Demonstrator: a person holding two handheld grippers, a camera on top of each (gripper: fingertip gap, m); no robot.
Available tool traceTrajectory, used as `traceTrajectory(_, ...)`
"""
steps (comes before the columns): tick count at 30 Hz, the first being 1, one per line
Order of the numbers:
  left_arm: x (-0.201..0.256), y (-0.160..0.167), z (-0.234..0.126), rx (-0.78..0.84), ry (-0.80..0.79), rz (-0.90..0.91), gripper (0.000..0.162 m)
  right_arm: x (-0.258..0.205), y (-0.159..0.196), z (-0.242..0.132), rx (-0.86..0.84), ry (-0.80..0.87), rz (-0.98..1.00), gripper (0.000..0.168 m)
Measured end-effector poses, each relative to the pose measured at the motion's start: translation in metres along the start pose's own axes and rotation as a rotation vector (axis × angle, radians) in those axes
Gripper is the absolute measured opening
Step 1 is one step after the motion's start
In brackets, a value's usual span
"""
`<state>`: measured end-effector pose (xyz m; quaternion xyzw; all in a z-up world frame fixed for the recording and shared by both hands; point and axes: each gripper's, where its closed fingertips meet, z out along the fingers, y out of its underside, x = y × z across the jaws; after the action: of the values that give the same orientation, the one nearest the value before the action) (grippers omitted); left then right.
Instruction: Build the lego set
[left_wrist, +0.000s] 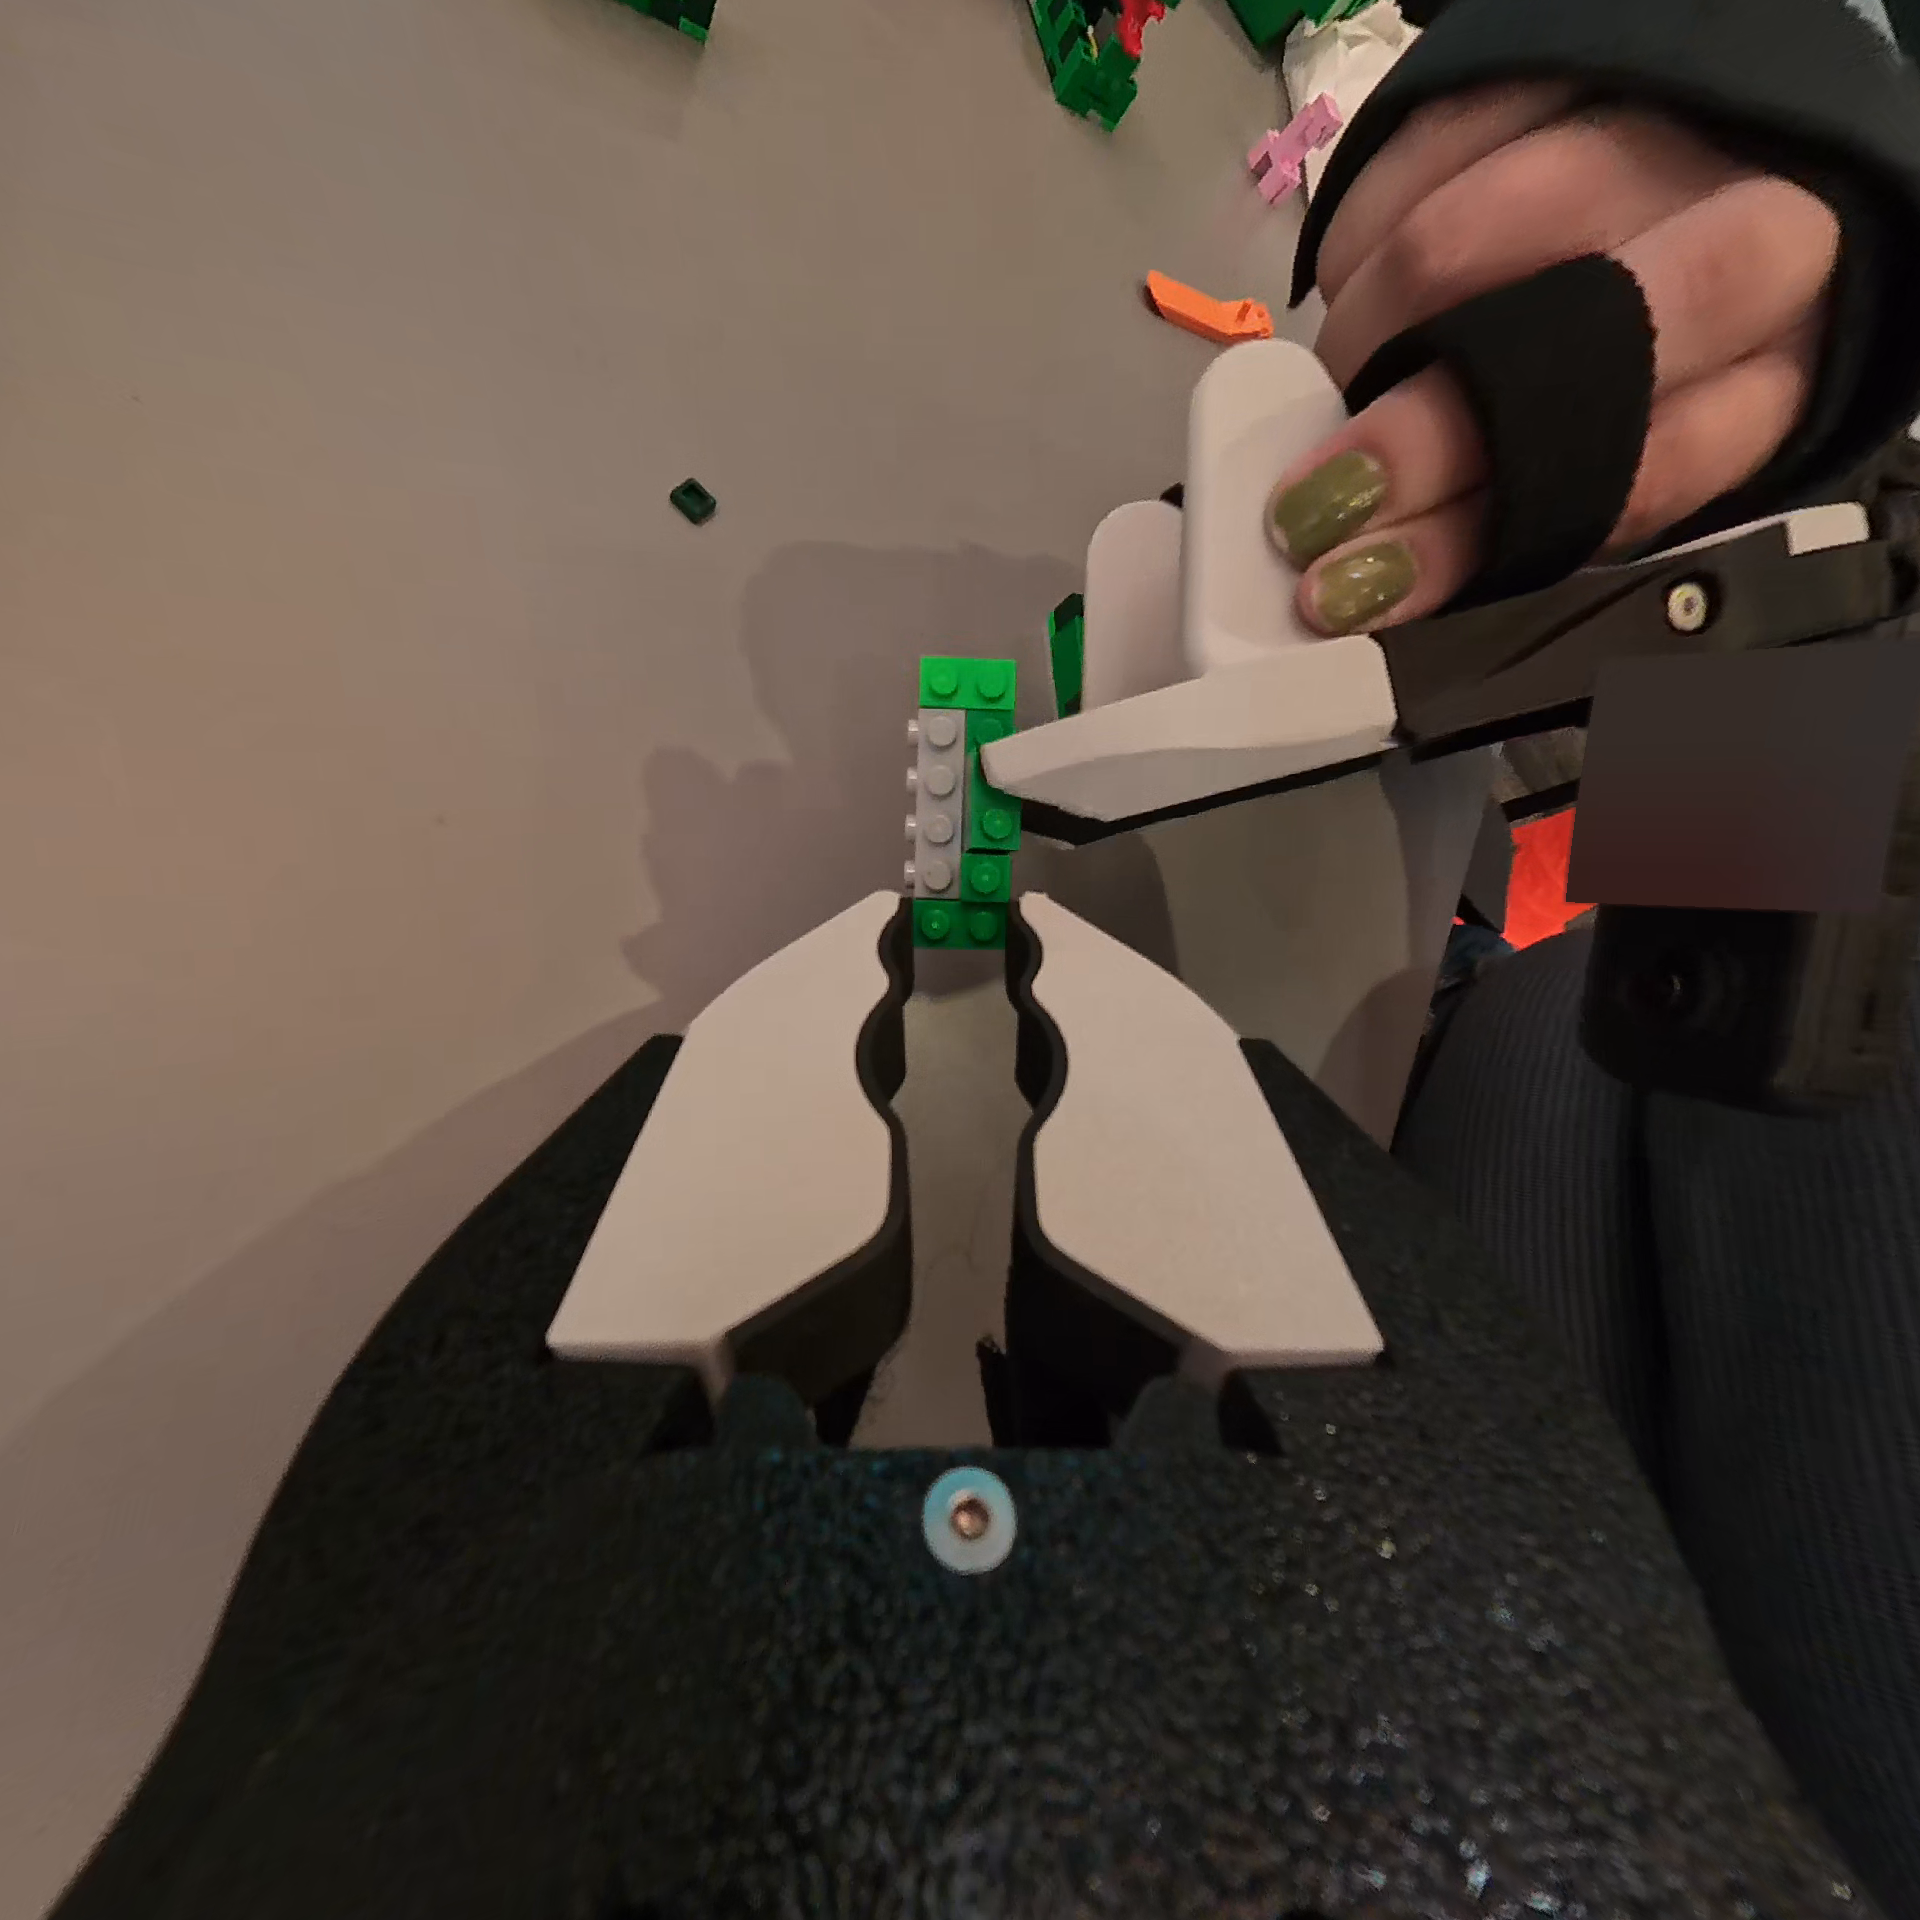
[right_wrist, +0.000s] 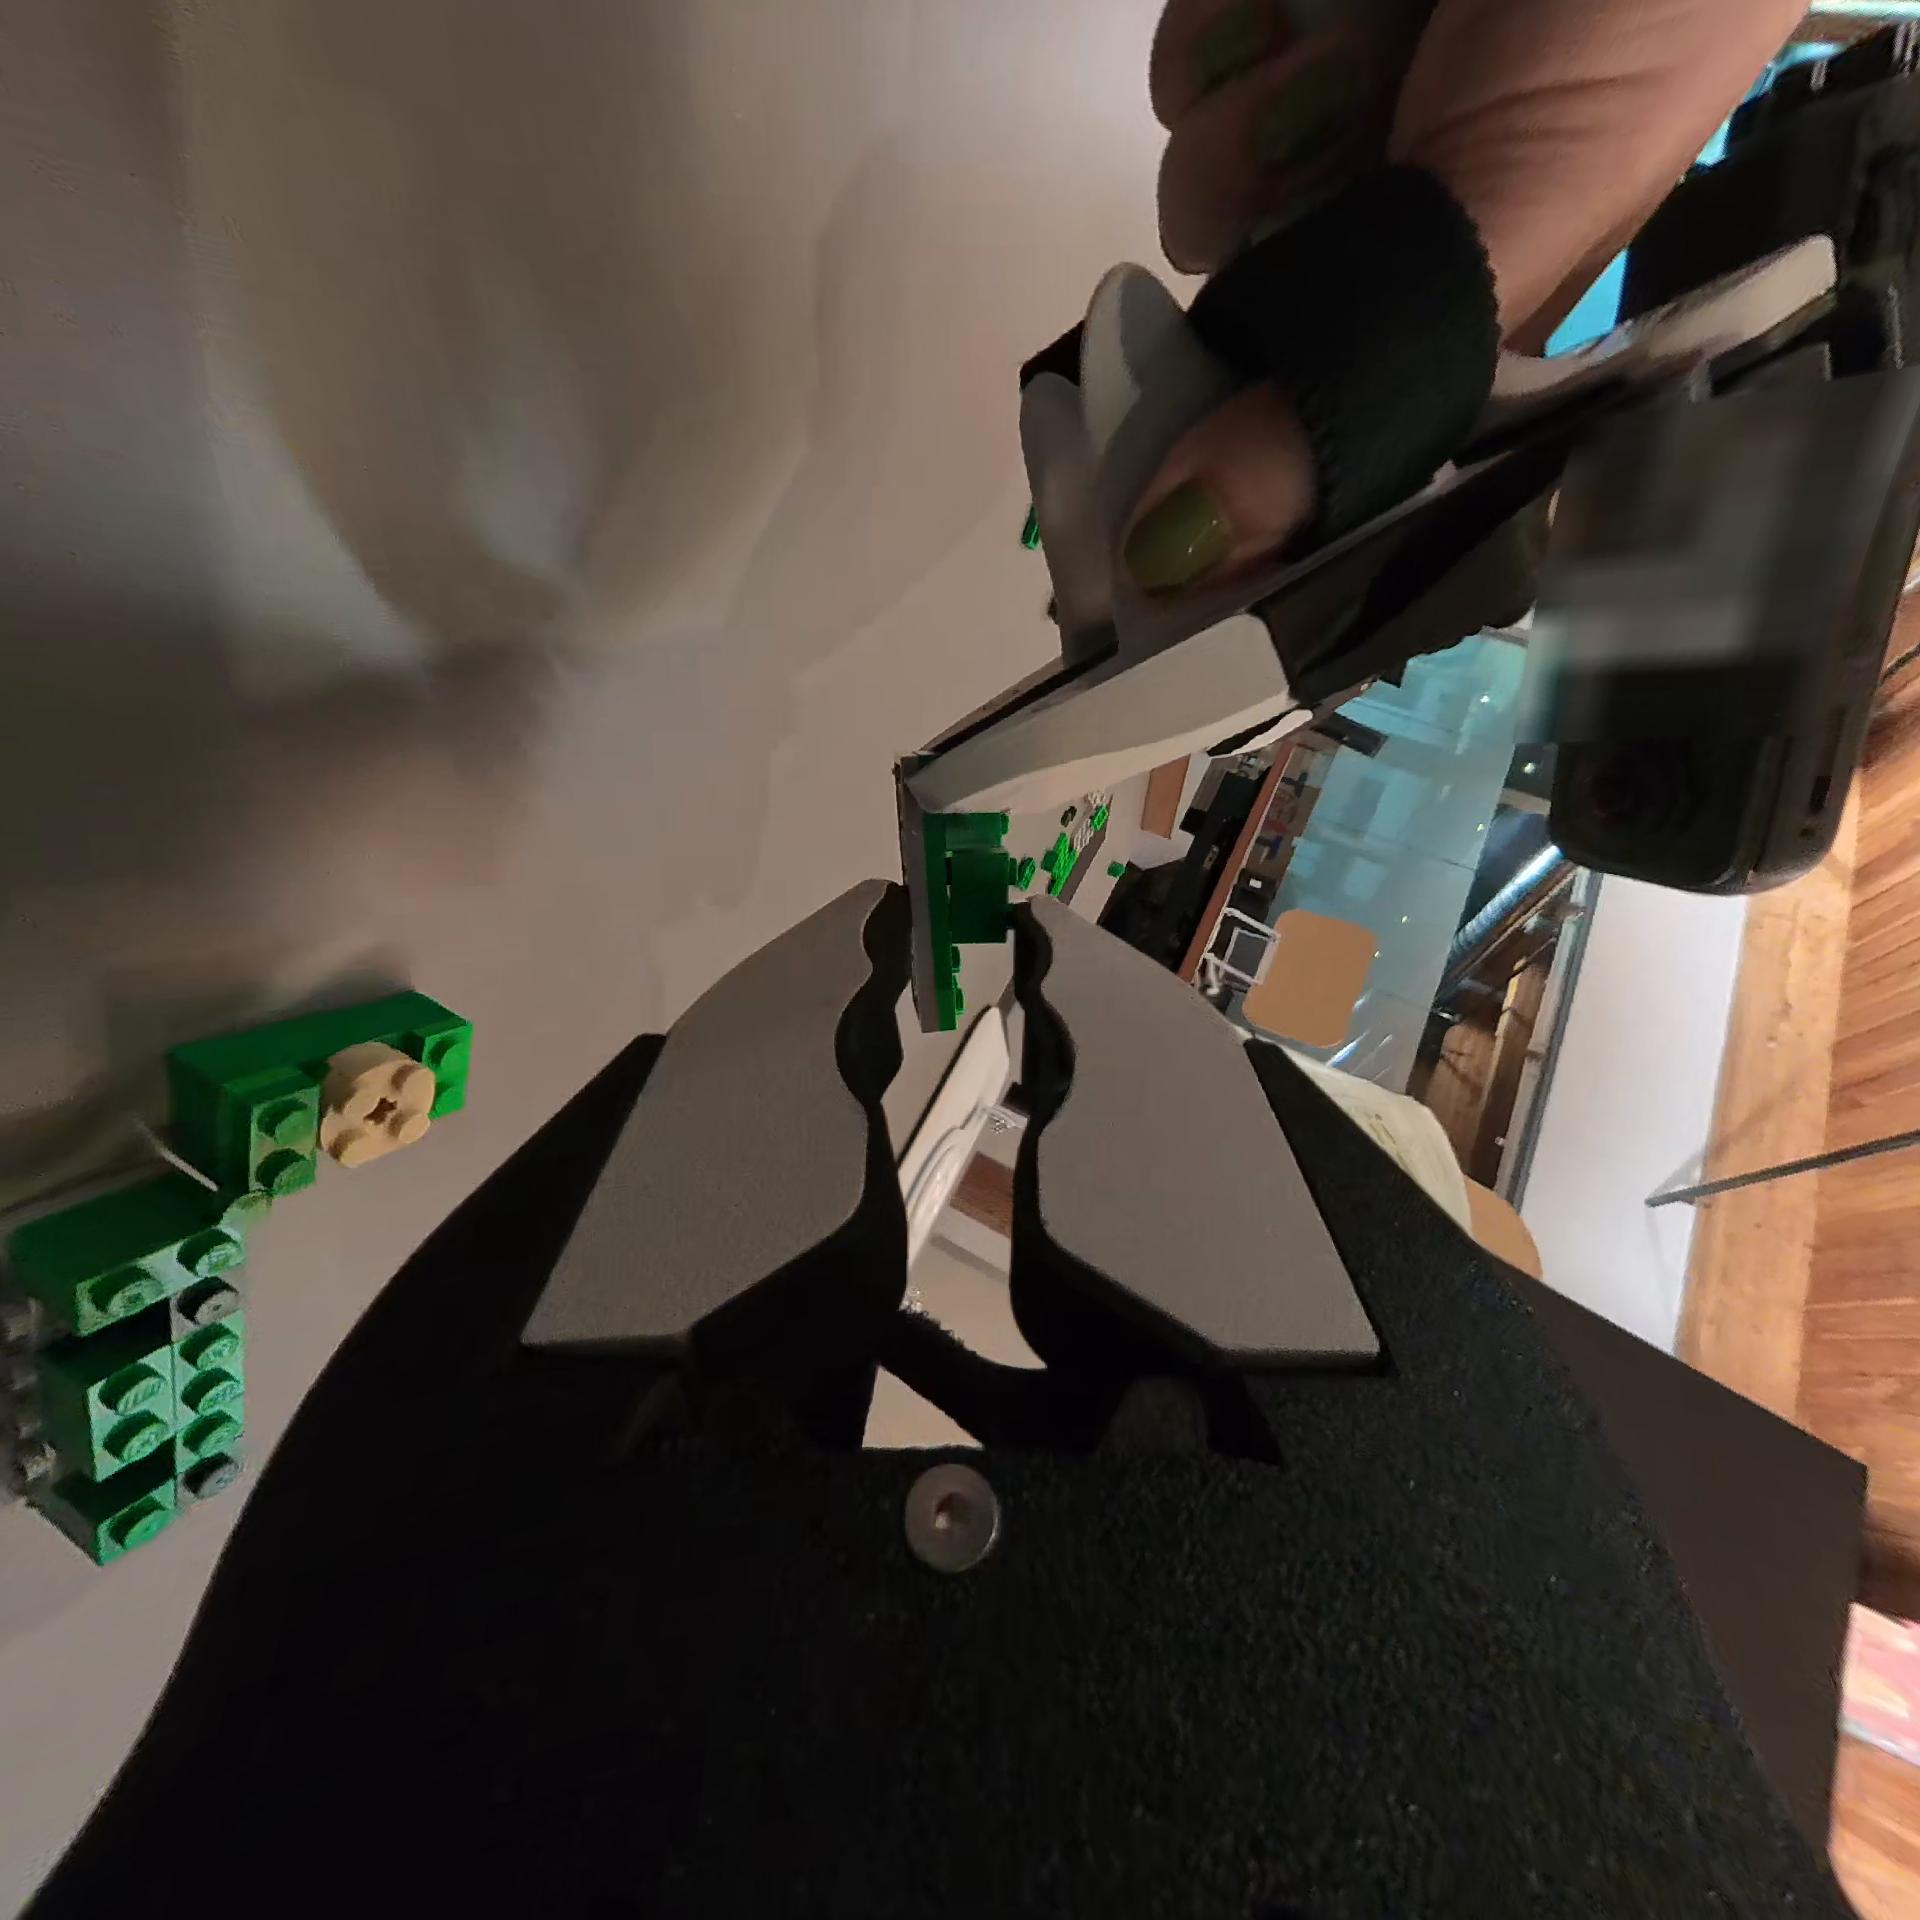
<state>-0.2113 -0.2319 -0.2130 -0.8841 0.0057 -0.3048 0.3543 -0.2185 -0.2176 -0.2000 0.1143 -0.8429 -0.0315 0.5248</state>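
- The worktop (left_wrist: 312, 520) carries loose bricks.
- Left gripper (left_wrist: 961, 914) – fingers clamped on the green-and-grey assembly's (left_wrist: 961, 790) lower end, held aloft.
- Right gripper (right_wrist: 951, 925) – fingers pinching the same piece; opposed pulling could pop plates apart.

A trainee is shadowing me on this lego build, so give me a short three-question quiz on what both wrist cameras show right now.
1. True or false: the left tongs are shut on the green-and-grey lego assembly.
2. Pick one. The right tongs are: A) gripping that same assembly, B) lifting the loose bricks, C) wide open and holding nothing.
3. Fill in: the round tan piece sits on a ____ brick.

Key: 1 true; 2 A; 3 green.
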Motion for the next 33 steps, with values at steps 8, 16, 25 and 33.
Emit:
traceTrajectory(8,0.001,-0.001,0.004,-0.003,0.0,0.013,0.016,-0.003,0.003,-0.002,0.001,-0.047,0.058,0.018)
traceTrajectory(16,0.002,-0.019,-0.003,0.115,-0.228,0.439,0.052,0.007,0.007,-0.005,0.061,-0.096,0.413,0.018)
traceTrajectory(25,0.01,-0.029,-0.016,0.192,-0.426,0.757,0.039,0.012,0.005,-0.007,0.13,-0.142,0.573,0.018)
traceTrajectory(33,0.012,-0.025,-0.018,0.145,-0.53,0.939,0.019,0.016,0.001,-0.009,0.166,-0.159,0.61,0.018)
